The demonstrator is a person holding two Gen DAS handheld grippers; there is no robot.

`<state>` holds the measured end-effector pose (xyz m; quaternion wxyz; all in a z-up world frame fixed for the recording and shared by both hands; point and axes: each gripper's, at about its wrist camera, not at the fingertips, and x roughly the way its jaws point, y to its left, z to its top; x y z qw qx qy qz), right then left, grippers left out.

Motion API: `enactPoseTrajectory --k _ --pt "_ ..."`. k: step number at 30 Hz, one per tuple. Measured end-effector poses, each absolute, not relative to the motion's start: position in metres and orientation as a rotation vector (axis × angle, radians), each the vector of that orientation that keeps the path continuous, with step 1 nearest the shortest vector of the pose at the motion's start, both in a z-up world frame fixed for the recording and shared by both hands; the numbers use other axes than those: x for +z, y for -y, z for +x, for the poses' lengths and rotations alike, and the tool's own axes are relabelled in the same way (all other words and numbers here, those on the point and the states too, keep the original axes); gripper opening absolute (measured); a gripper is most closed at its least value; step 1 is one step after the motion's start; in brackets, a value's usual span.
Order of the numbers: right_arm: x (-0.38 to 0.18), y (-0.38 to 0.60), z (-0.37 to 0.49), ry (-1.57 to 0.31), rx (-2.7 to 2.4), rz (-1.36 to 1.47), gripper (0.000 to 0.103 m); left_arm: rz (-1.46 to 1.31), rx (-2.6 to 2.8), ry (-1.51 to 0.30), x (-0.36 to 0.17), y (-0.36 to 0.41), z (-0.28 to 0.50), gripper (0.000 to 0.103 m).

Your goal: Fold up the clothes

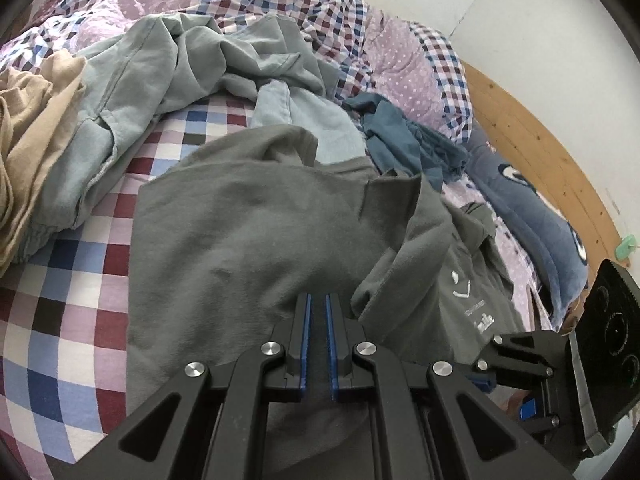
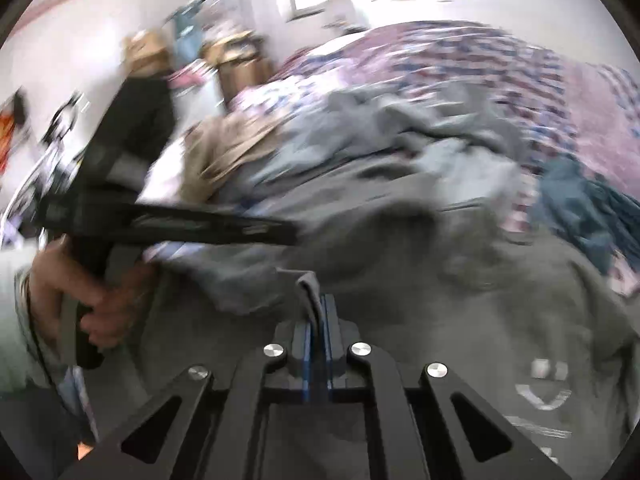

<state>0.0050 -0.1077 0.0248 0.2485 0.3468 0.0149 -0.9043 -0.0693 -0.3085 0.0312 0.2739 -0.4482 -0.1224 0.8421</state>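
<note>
The grey shirt (image 1: 248,232) on the bed (image 1: 60,300) is clamped by the left tool (image 1: 318,300) and right tool (image 2: 316,300).

A dark grey garment (image 1: 248,216) with a small white print near one edge lay spread but rumpled on the checked bed, one flap turned back over itself. Behind it sat a crumpled heap: a pale grey-green piece (image 1: 132,80), a beige one (image 1: 28,120), light blue fabric (image 1: 304,120) and a teal piece (image 1: 404,136).
</note>
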Motion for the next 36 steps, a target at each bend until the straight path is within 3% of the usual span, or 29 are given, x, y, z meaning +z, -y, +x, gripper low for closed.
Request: enactPoseTrajectory --k 4,9,12,16,20,22,30,33,34,36 --pt "0.05 0.014 -0.005 0.291 -2.73 0.938 0.003 -1.129 2.306 0.43 0.042 0.328 -0.07 0.01" --pt "0.043 -0.088 0.006 0.848 -2.87 0.963 0.003 -1.094 2.363 0.527 0.049 0.355 -0.073 0.013" --pt "0.03 -0.1 0.005 0.965 -2.852 1.013 0.003 -1.098 2.382 0.532 0.049 0.362 -0.075 0.013" --pt "0.026 -0.096 -0.004 0.885 -2.898 1.12 0.009 -1.105 2.393 0.513 0.048 0.362 -0.075 0.013" --pt "0.025 -0.088 0.004 0.75 -2.884 1.199 0.029 -1.111 2.41 0.479 0.048 0.363 -0.074 0.013" --pt "0.026 -0.081 0.011 0.668 -2.857 1.245 0.032 -1.114 2.418 0.462 0.048 0.364 -0.074 0.013" --pt "0.006 -0.063 0.026 0.501 -2.77 1.446 0.031 -1.115 2.45 0.433 0.049 0.368 -0.073 0.013" --pt "0.005 -0.056 0.025 0.435 -2.764 1.456 0.023 -1.113 2.457 0.442 0.05 0.368 -0.073 0.013" --pt "0.006 -0.053 0.025 0.407 -2.766 1.456 0.016 -1.113 2.46 0.443 0.05 0.368 -0.073 0.013" --pt "0.003 -0.049 0.025 0.361 -2.77 1.493 0.014 -1.112 2.462 0.445 0.05 0.367 -0.073 0.013"
